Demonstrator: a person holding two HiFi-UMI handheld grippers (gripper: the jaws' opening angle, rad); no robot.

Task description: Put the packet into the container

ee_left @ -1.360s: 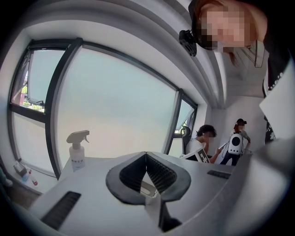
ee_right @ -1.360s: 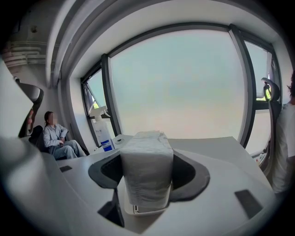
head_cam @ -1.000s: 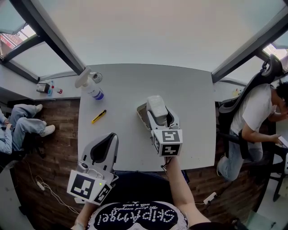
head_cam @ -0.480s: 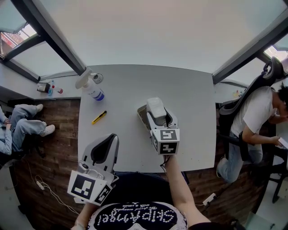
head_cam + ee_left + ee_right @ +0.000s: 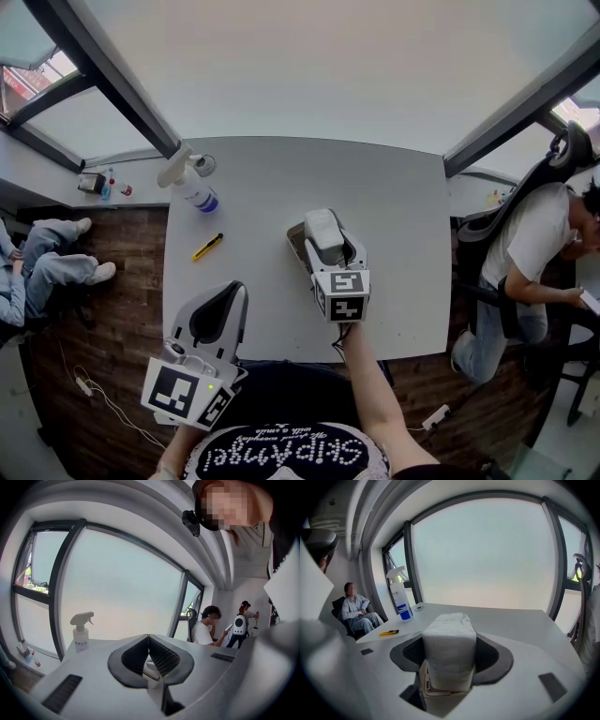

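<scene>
A white packet (image 5: 322, 225) is clamped upright between the jaws of my right gripper (image 5: 325, 239), which is shut on it. In the right gripper view the packet (image 5: 450, 641) fills the gap of the right gripper (image 5: 450, 656). Its lower end sits in or just over a shallow beige container (image 5: 439, 689), and I cannot tell whether it touches. The container (image 5: 296, 242) lies mid-table on the white table (image 5: 394, 206). My left gripper (image 5: 228, 291) hangs shut and empty at the table's near left edge. Its jaws meet in the left gripper view (image 5: 148, 644).
A spray bottle (image 5: 187, 183) and a small ring (image 5: 202, 163) stand at the far left corner, with a yellow utility knife (image 5: 206, 245) nearer. A person sits on the floor at left (image 5: 37, 262), another in a chair at right (image 5: 534, 244). Windows surround the table.
The right gripper has shifted slightly left and toward me with the packet, over the container. The left gripper has stayed still.
</scene>
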